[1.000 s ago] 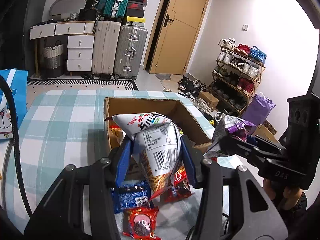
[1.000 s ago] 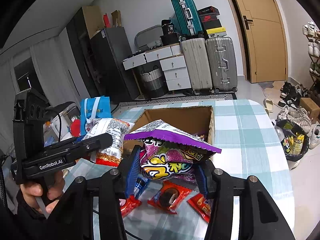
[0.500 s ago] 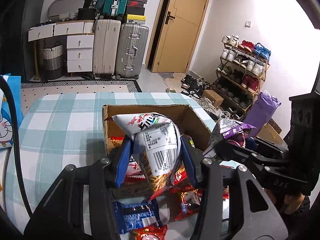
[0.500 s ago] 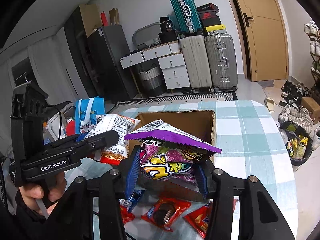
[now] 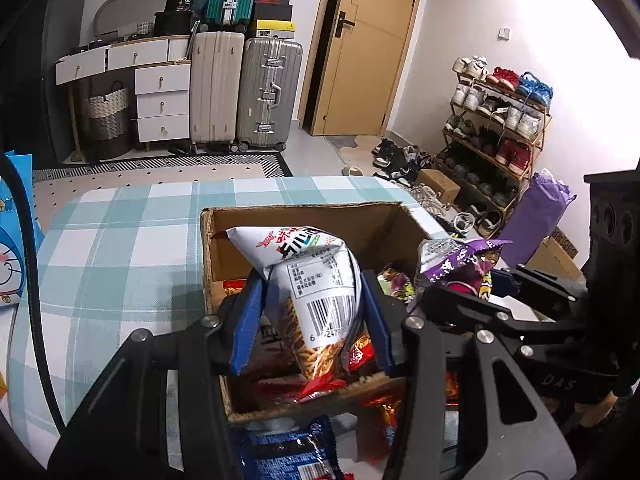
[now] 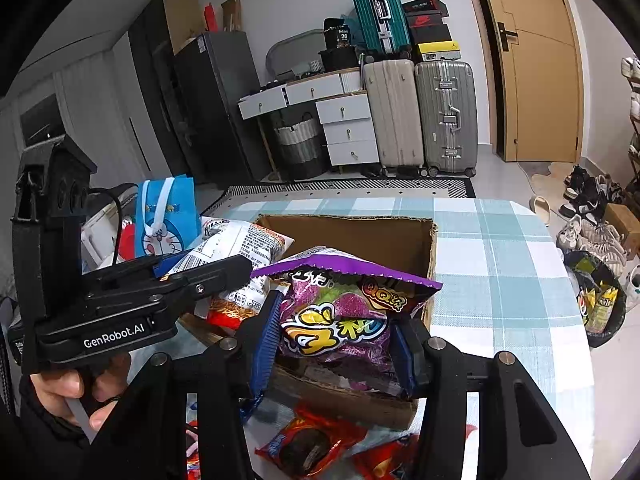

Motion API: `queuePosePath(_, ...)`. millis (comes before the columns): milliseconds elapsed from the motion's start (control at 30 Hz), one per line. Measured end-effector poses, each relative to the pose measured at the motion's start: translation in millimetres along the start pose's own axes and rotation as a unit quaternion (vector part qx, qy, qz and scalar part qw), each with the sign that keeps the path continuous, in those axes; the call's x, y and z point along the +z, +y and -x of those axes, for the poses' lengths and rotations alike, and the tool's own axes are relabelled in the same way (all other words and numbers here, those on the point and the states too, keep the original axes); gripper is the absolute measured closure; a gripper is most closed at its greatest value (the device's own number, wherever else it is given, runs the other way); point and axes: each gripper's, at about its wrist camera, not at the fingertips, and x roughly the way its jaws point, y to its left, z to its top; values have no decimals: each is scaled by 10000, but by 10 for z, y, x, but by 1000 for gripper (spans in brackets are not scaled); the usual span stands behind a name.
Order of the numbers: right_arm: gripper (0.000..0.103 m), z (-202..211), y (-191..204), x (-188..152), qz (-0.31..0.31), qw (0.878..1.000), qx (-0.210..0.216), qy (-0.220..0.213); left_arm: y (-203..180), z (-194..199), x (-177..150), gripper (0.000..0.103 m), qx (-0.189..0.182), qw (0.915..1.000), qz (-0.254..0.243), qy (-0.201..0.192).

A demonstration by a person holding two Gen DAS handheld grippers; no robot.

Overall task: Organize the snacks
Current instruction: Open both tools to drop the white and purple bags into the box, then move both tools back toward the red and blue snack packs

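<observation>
Both grippers are loaded and hanging over the cardboard box [image 5: 304, 220], which sits in the middle of each frame on the blue-and-white checked tablecloth [image 5: 112, 248]. The left gripper [image 5: 310, 320] has its 2 blue pads pinching a white snack bag [image 5: 316, 280] with a barcode, the bag's lower end dangling inside the box's near wall. The right gripper [image 6: 336, 344] is clamped on a purple snack bag [image 6: 340, 312], low centre of its own view, with the bag's bottom over the near edge of the box. From the left view that purple bag shows at right centre, close beside the white one, so the 2 tools are crowding each other above the opening. That closeness looks like the main risk to me: if both bags are let go together, 1 could catch on the other gripper's fingers or ride up on packets already inside and tip out over the rim. The purple bag seems nearest to trouble, since it hangs by the front wall and could slide down outside onto the loose red packets [image 6: 308, 444] and the blue packet [image 5: 288, 456] lying on the cloth at the bottom of the frames. A puffy bag held by so little may also slip early.
</observation>
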Motion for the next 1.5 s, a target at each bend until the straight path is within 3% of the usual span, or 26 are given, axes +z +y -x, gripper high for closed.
queuePosePath(433,54,-314,-43,-23,179,9993,-28,322,-21,-393,-114,58,139,9994,-186,252)
queuePosePath(800,52,-298,43,-46,264,9976,-152,629,0,-405,-229,57,159,9990,-110,410)
queuePosePath(867,52,-245,62,-53,255,9976,-180,611,9,-348,-217,52,158,9992,-80,369)
queuePosePath(1000,45,-64,47,-59,180,9987,-248,404,-3,-141,-210,22,224,9994,-125,249)
queuePosePath(1100,26,133,2,-108,29,9994,-250,249,-38,67,-238,14,239,9995,-163,148)
queuePosePath(1167,17,273,-43,-154,-101,9995,-255,135,-54,217,-273,0,247,9995,-147,136)
queuePosePath(1267,2,436,-114,-244,-251,9992,-286,104,-57,453,-379,1,181,9998,-55,100)
queuePosePath(1500,1,681,-150,-495,-307,9989,-291,224,-3,872,-677,1,320,9992,217,114)
